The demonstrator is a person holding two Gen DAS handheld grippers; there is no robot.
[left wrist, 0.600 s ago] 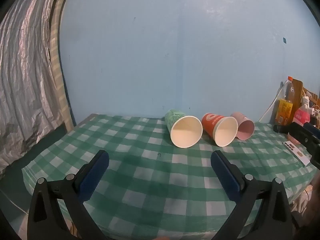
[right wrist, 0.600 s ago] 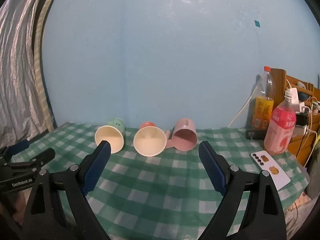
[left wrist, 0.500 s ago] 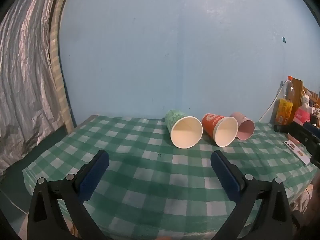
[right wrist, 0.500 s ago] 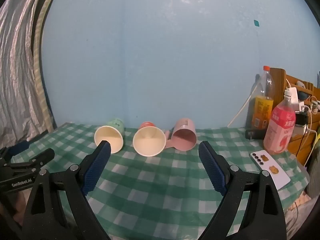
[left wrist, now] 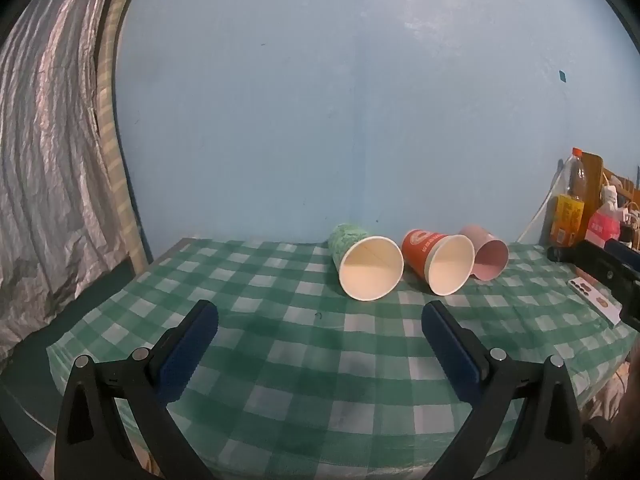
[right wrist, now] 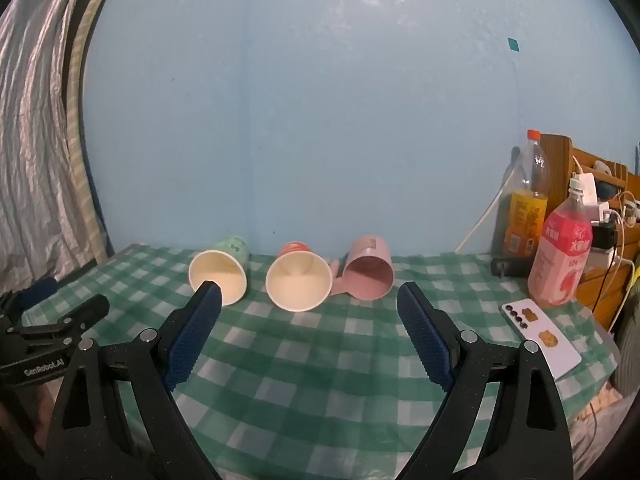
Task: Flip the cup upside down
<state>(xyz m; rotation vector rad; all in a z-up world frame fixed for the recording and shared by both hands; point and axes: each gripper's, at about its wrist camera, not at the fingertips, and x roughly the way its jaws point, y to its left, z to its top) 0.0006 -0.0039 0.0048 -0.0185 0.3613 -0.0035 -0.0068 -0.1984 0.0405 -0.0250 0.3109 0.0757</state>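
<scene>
Three cups lie on their sides on the green checked tablecloth (left wrist: 280, 344), mouths toward me: a green paper cup (left wrist: 366, 264) (right wrist: 220, 270), an orange paper cup (left wrist: 440, 264) (right wrist: 299, 280) and a pink mug (left wrist: 486, 254) (right wrist: 368, 272) with its handle to the left. My left gripper (left wrist: 320, 316) is open and empty, well short of the cups. My right gripper (right wrist: 310, 296) is open and empty, also short of them, lined up roughly with the orange cup. The left gripper's body (right wrist: 52, 336) shows at the left edge of the right wrist view.
At the right stand an orange drink bottle (right wrist: 524, 212), a pink drink bottle (right wrist: 562, 260) and a wooden shelf with chargers and cables (right wrist: 600, 208). A white phone (right wrist: 540, 336) lies on the cloth. A blue wall is behind; a silver curtain (left wrist: 48, 160) hangs left.
Both views have shifted very slightly; the cups sit a touch lower in the left wrist view. Nothing was grasped or moved.
</scene>
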